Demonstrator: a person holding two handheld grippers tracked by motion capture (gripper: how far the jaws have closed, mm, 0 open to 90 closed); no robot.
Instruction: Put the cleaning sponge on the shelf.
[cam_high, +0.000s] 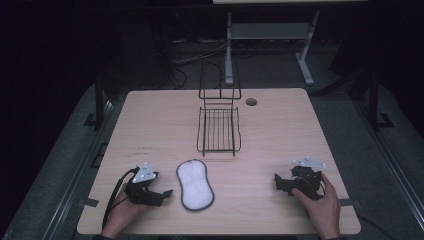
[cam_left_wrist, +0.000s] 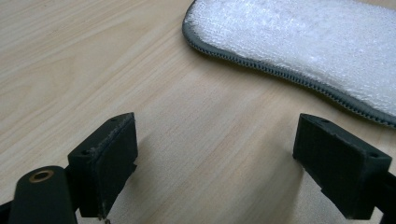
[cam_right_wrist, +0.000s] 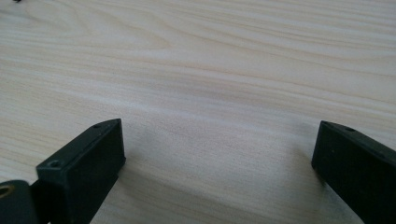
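Table (cam_high: 150, 130) is pale matt wood grain, the pad (cam_left_wrist: 303, 42) is fuzzy white cloth (grey stitched trim), rack (cam_high: 218, 131) is thin black wire, jaws are matt black plastic.

The left gripper (cam_left_wrist: 215, 163) sits low over the table (cam_left_wrist: 93, 60), jaws wide apart with nothing between. A white pad (cam_left_wrist: 303, 37) lies beyond the right finger (cam_left_wrist: 341, 163).

The high view is dim, its surroundings nearly black, only the table (cam_high: 280, 130) lit evenly from above; both gripper views are brighter and sharp on the wood grain; soft shadows pool beneath the 2 jaw pairs.
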